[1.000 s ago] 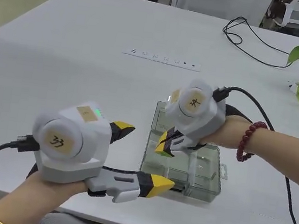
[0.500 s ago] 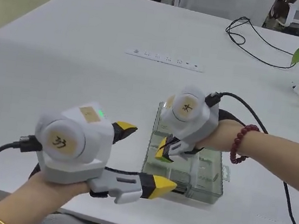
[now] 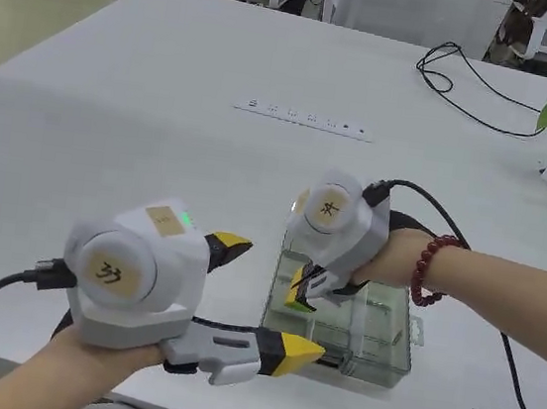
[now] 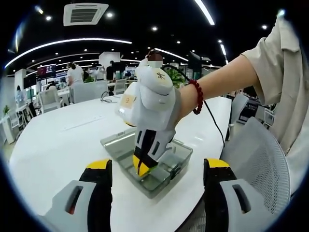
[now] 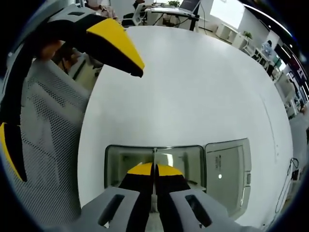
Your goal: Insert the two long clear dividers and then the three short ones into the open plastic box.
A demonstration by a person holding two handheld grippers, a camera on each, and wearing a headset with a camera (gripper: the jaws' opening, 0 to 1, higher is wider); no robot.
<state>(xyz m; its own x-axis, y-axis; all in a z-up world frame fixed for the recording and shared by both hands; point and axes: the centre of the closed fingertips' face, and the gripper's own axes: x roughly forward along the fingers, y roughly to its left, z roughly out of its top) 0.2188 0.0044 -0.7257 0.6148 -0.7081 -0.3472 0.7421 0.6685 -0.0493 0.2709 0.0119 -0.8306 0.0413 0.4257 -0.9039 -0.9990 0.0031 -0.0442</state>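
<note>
2 grippers, L (image 3: 279, 297) + R (image 5: 154, 168), 1 box (image 3: 379, 362)

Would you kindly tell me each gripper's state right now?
Left gripper: open, holding nothing.
Right gripper: closed on a thin clear plastic divider.

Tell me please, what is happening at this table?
A person works with two handheld grippers on a white table. The right gripper, jaws shut, seemingly on a thin clear divider, reaches down into the open plastic box. The left gripper hovers open beside the box, holding nothing.
</note>
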